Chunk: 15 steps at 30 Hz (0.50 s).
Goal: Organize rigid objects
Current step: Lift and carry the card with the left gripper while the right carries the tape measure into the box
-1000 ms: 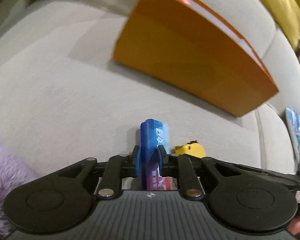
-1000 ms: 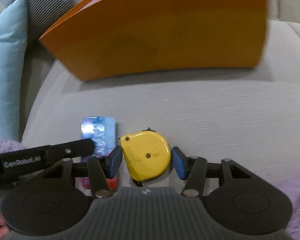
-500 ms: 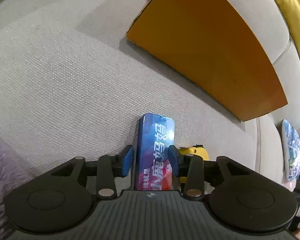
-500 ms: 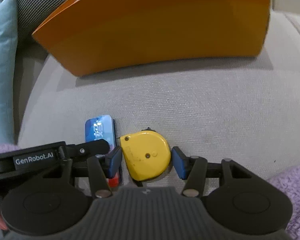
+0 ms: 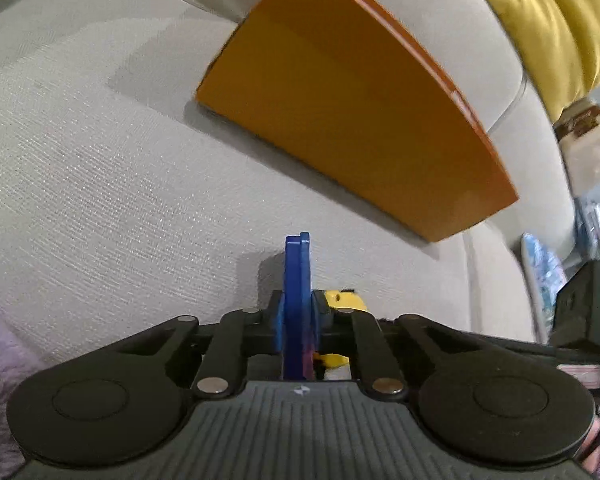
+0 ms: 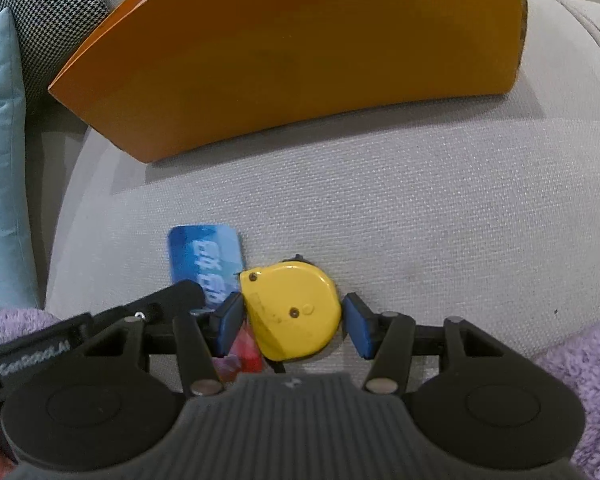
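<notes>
Gripping blue tin [image 5: 298, 292] edge-on, left gripper [image 5: 299, 322] pads closed on its flat faces, tin raised off grey sofa seat [image 5: 100, 200]. Straddling yellow tape measure [image 6: 292, 310], right gripper [image 6: 291, 326] jaws apart: left pad touching, right pad just clear. Orange box [image 6: 300, 48] behind

The left tool [image 5: 298, 322] has its pads pinched close together; the right tool [image 6: 292, 322] spreads wide, its pads apparently touching nothing.
</notes>
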Motion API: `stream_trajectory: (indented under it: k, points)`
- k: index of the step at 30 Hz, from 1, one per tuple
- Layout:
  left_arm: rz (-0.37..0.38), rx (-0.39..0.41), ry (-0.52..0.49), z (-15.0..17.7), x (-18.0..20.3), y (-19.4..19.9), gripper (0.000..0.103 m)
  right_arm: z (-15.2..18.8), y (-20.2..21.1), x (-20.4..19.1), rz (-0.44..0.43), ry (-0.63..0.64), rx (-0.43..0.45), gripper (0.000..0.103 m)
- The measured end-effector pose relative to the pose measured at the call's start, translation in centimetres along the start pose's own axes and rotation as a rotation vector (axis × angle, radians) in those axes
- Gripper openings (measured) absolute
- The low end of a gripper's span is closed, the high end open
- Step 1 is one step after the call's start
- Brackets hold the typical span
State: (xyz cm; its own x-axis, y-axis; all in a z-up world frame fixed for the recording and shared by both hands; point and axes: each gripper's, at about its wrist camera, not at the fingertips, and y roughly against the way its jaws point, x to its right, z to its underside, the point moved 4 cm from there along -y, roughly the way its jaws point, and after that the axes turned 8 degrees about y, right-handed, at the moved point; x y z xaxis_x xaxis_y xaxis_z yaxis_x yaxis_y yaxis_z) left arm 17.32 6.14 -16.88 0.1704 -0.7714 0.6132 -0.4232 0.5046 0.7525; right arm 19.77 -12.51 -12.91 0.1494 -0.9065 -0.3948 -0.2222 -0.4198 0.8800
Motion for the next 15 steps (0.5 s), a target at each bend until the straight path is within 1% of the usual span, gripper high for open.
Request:
stream_trajectory:
  k: [4, 8, 15]
  points:
    - [0.011, -0.03, 0.044, -0.1, 0.1, -1.6, 0.015, -0.1, -0.5, -0.3, 0.007, 0.013, 0.003, 0.057]
    - [0.009, -0.019, 0.042, -0.3, -0.2, -1.0, 0.015, 0.0, 0.0, 0.3, -0.006, 0.004, 0.002, 0.057]
    - [0.002, -0.013, 0.026, -0.5, -0.5, 0.5, 0.014, 0.0, 0.5, -0.1, -0.01, 0.023, 0.011, 0.055]
